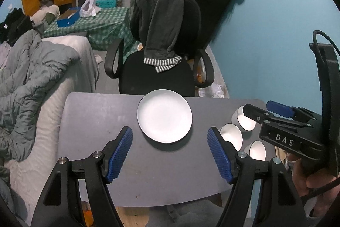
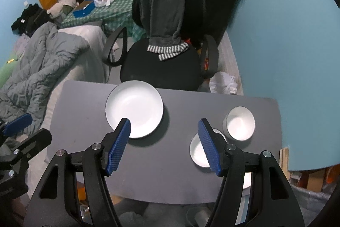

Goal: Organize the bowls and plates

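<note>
I hold both grippers above the table (image 1: 95, 120), pointing steeply down at it. My left gripper (image 1: 170, 154) has its jaws spread wide with nothing between them; my right gripper (image 2: 164, 144) is also parted and empty. My right hand (image 1: 308, 176) shows at the edge of the left view, wrapped around the handle.

The table is a smooth, matte grey slab with rounded corners. The plate (image 1: 164, 115) is round, glossy white with a thin dark rim, lying flat near the table's far edge, just in front of the chair (image 1: 157, 76). To the right of the plate, apart from it, three white bowls sit close together in a cluster: one nearest the far edge (image 2: 239, 122), one in the middle (image 2: 200, 152), and one nearest me (image 1: 257, 150), partly hidden behind my right gripper.

The near half of the table in front of the plate is bare, as is its left side. The finger pads (image 1: 119, 154) are blue and ribbed.
</note>
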`<state>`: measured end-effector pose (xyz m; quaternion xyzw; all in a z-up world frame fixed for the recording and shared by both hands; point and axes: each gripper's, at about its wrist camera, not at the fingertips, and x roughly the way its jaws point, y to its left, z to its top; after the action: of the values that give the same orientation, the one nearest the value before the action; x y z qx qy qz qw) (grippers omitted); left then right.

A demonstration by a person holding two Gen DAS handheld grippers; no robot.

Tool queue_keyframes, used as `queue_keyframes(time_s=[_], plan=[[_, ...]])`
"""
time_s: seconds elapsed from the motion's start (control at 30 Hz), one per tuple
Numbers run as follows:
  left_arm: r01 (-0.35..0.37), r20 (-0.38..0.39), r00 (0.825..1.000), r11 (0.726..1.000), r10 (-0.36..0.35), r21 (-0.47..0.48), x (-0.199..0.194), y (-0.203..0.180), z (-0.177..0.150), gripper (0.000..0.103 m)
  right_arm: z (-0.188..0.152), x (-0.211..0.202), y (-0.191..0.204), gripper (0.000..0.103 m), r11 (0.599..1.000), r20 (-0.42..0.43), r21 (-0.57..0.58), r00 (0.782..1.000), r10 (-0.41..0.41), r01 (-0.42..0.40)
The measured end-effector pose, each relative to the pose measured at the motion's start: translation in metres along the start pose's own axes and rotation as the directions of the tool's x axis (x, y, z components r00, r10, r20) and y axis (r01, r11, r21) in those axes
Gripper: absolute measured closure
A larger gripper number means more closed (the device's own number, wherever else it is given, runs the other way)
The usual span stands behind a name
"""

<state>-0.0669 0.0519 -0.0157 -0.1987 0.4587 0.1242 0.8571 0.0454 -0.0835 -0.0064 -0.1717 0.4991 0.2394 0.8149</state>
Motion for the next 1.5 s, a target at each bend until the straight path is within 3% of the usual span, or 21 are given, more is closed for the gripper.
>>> queue_keyframes(time_s=[0.5,0.87,1.17,1.5], plan=[[0.055,0.028,0.998,0.993,-0.058,0.101,-0.016,-0.028,0.0,0.029,-0.014,-0.026,-0.019,0.038,0.995,0.028,0.095,1.0,-0.013,0.01],[0.1,0.006,0.995,0.986,-0.102,0.131,-0.011,-0.046,0.002,0.029,-0.027,-0.03,-0.047,0.038,0.981,0.006,0.189,0.999,-0.037,0.035],[0.156,-0.035,0.988,0.973,-0.152,0.173,0.001,-0.069,0.003,0.029,-0.039,-0.036,-0.073,0.038,0.959,-0.01,0.267,0.996,-0.09,0.089],[0.225,-0.103,0.973,0.94,-0.205,0.257,0.021,-0.112,0.008,0.029,-0.054,-0.047,-0.111,0.038,0.918,-0.024,0.366,0.988,-0.154,0.153]])
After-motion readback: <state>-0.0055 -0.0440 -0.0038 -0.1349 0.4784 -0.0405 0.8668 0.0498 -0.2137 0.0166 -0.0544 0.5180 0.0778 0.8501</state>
